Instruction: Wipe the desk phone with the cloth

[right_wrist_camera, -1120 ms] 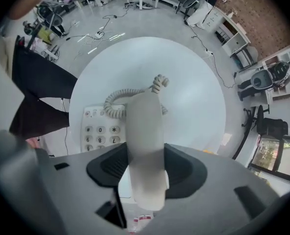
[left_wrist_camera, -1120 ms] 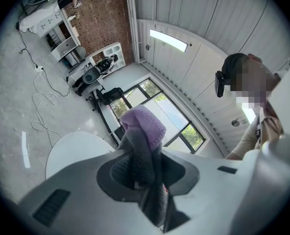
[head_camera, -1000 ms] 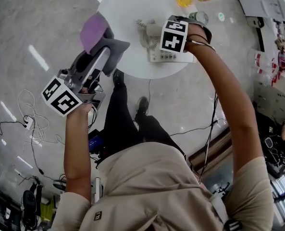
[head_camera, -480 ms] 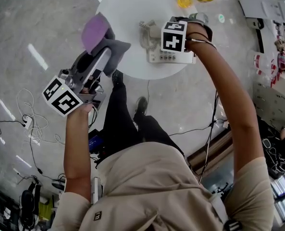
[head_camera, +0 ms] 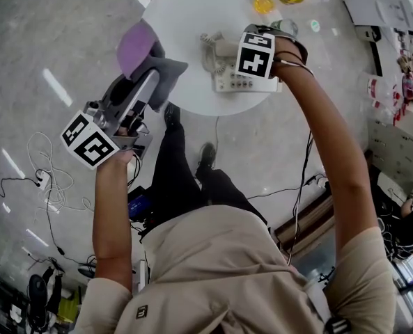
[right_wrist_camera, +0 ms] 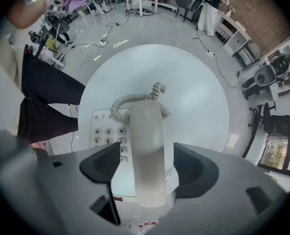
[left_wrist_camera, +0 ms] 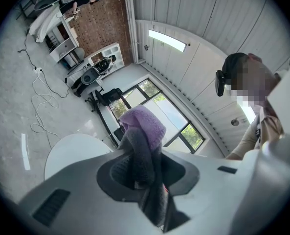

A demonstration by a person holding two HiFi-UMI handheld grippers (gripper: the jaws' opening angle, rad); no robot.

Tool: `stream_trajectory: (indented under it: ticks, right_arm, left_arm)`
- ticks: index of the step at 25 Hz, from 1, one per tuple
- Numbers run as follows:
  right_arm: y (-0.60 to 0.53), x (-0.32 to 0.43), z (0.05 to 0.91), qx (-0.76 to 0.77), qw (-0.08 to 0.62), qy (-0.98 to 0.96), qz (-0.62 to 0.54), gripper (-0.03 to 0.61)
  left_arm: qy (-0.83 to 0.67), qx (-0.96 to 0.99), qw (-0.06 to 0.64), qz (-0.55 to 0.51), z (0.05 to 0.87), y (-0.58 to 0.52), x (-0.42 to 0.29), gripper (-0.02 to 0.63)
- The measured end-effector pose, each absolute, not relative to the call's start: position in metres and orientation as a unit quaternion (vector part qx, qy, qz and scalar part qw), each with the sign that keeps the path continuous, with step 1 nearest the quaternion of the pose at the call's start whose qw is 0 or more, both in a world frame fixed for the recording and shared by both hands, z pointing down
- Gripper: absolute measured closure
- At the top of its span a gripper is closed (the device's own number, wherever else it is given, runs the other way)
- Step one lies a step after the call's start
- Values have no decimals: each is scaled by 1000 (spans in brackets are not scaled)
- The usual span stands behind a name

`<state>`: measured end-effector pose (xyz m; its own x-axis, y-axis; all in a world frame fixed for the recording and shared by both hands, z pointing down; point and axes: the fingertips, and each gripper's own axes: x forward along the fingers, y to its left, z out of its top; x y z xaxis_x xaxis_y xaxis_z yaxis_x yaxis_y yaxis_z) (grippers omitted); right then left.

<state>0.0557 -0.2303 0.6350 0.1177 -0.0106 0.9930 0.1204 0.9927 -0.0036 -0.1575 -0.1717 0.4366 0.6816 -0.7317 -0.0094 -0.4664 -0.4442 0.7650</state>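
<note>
Right gripper has its jaws opening, both now clear of the handset between them, which looks set down on the phone just beneath, on the table. Left gripper, well off to the side, is clamped on the cloth — so wiping can likely begin.

Desk phone: three-o'clock side hidden behind marker cube. Yellow items, table's one o'clock: too small to identify.
</note>
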Motion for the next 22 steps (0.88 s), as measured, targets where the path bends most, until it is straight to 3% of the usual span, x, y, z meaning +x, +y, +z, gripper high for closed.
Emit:
stream_trajectory:
  ticks: [9, 12, 15, 16, 22]
  right_arm:
    - [-231, 24, 544, 82, 651, -754, -40, 254]
    - [-231, 14, 496, 153, 578, -801, -28, 348]
    - [-231, 4, 435, 239, 472, -849, -17, 547]
    - [-230, 2, 411, 263, 431, -863, -12, 584]
    - [-191, -6, 281, 322, 206, -924, 35, 586]
  left_arm:
    - [-368, 846, 346, -173, 382, -158, -171, 523]
    - [-372, 852, 329, -166, 361, -151, -170, 523]
    - [-377, 861, 309, -145, 341, -142, -167, 523]
    - [-379, 865, 301, -136, 334, -139, -166, 523]
    - [-383, 890, 233, -82, 278, -112, -158, 523]
